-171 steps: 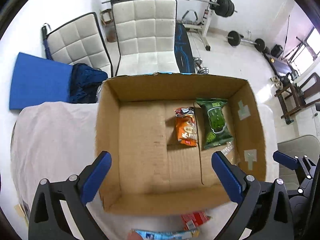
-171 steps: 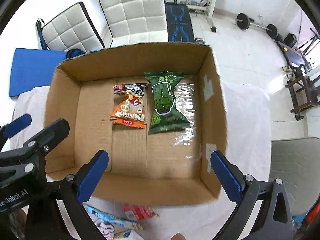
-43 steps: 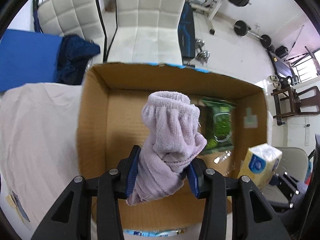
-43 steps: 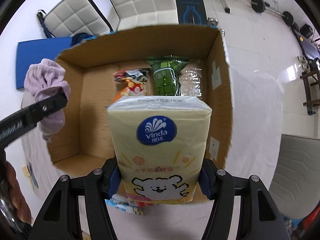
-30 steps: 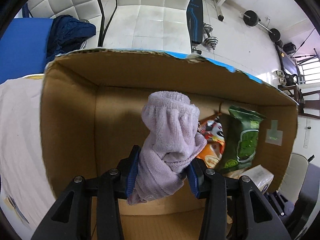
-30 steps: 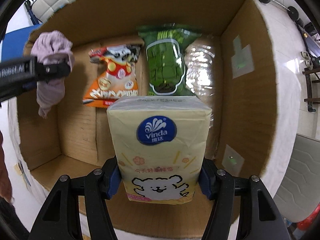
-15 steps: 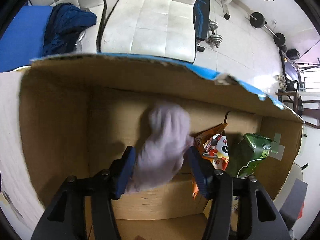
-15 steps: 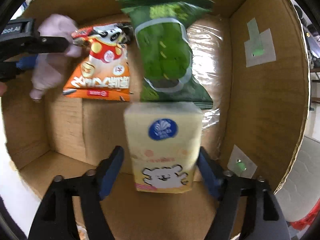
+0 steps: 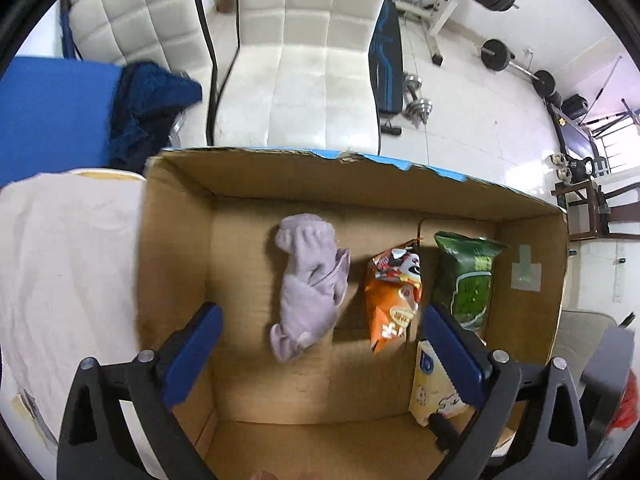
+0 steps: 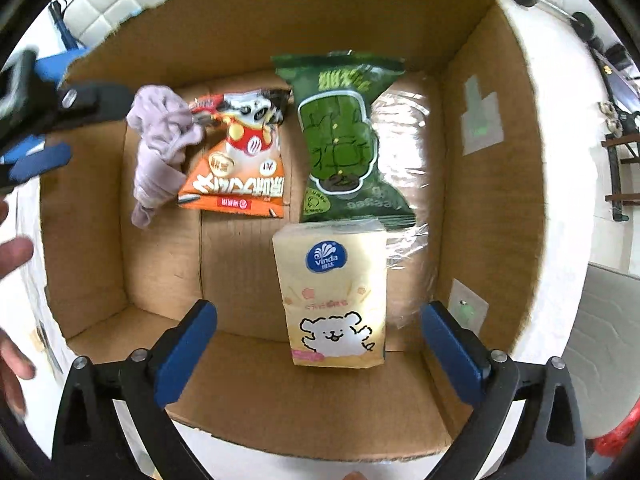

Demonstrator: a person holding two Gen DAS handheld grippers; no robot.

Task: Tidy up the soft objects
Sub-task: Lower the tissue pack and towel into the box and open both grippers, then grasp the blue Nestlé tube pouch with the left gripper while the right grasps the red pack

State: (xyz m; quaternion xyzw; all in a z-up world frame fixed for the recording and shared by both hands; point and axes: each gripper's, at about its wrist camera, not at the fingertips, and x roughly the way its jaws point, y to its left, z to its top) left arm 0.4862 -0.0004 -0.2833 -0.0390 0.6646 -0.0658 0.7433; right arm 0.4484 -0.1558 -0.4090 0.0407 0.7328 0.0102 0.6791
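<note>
A lilac towel (image 9: 310, 284) lies on the floor of the open cardboard box (image 9: 176, 248), left of an orange snack bag (image 9: 394, 294) and a green snack bag (image 9: 466, 280). A yellow Vinda tissue pack (image 10: 334, 290) lies in front of the green bag (image 10: 344, 140); its edge shows in the left wrist view (image 9: 434, 394). My left gripper (image 9: 320, 354) is open and empty above the box, short of the towel. My right gripper (image 10: 318, 346) is open and empty, just short of the tissue pack. The towel (image 10: 158, 148) and orange bag (image 10: 240, 160) also show in the right wrist view.
The box (image 10: 492, 160) stands on a white cloth-covered table (image 9: 68, 264). Two white padded chairs (image 9: 308, 60) stand behind it, with a blue mat (image 9: 48, 116) and dark blue cloth (image 9: 148, 100) at the left. Gym weights (image 9: 496, 52) lie on the floor beyond.
Both grippers have opened. The towel dropped from the left gripper onto the box floor; the tissue pack dropped from the right gripper in front of the green bag. Both grippers have drawn back a little.
</note>
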